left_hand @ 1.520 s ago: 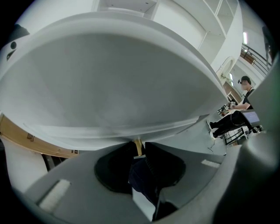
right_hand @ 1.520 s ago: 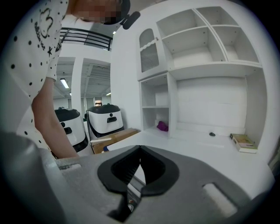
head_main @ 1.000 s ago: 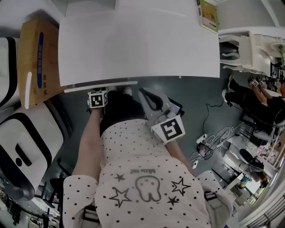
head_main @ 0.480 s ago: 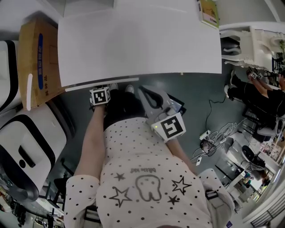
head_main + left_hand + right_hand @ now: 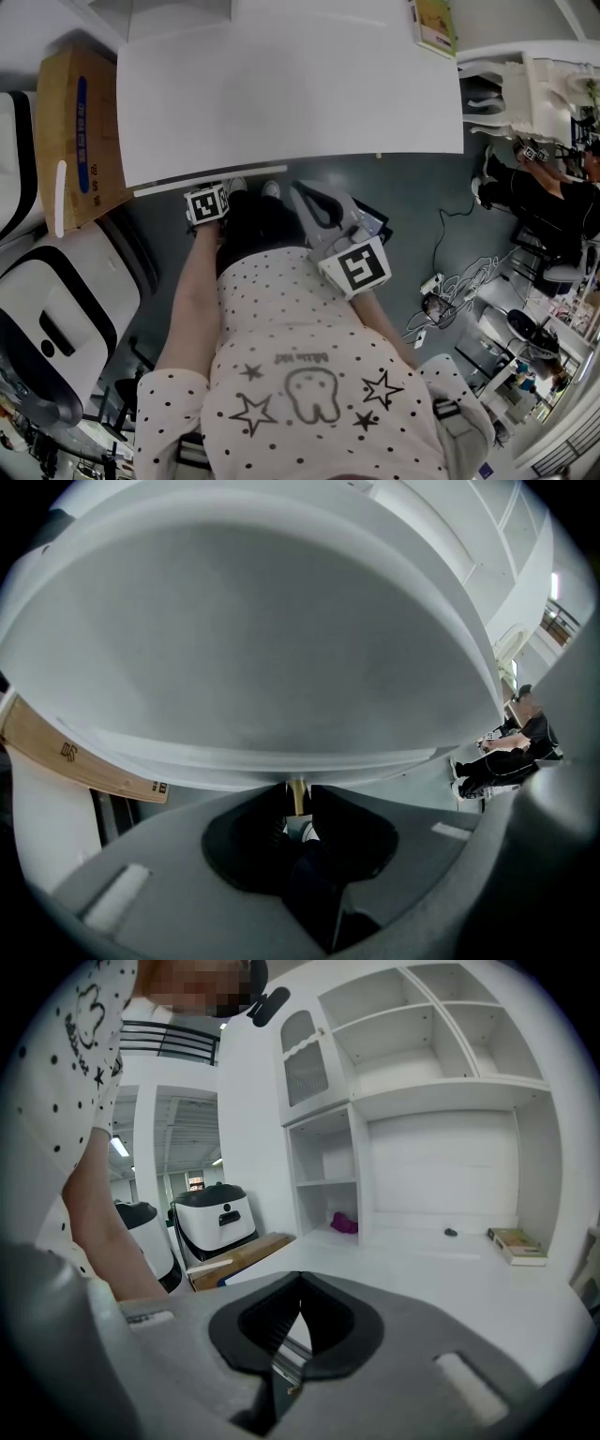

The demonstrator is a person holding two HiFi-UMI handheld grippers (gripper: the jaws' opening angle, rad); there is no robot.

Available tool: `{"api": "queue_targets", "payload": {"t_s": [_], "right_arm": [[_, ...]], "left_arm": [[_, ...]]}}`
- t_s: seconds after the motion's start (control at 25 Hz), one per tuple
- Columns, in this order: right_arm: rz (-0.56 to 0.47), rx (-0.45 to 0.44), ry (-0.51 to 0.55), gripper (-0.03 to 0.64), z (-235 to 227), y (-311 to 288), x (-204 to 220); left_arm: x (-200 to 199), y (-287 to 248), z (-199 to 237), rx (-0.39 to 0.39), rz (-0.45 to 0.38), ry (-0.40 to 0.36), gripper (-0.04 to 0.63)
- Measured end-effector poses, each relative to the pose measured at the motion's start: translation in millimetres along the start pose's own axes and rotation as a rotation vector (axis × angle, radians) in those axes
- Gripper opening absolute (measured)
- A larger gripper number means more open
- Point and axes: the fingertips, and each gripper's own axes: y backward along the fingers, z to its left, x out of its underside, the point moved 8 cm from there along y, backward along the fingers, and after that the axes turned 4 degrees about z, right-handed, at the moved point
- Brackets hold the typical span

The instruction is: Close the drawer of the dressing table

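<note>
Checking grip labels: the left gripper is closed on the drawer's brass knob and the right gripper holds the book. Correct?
No. The right gripper holds nothing: the right gripper view shows its jaws together and empty, the book lying far off on the tabletop. The left gripper is closed on the brass knob.
</note>
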Motion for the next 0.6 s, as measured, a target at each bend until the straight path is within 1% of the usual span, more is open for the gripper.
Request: {"api": "queue_targets", "payload": {"t_s": [0.6], "right_arm": [[-0.002, -0.003, 0.002, -0.003, -7.1, -1.3, -2.1]], "left_arm": [[-1.9, -0.6, -0.4, -0.004, -0.003, 0.022, 0.083]]}}
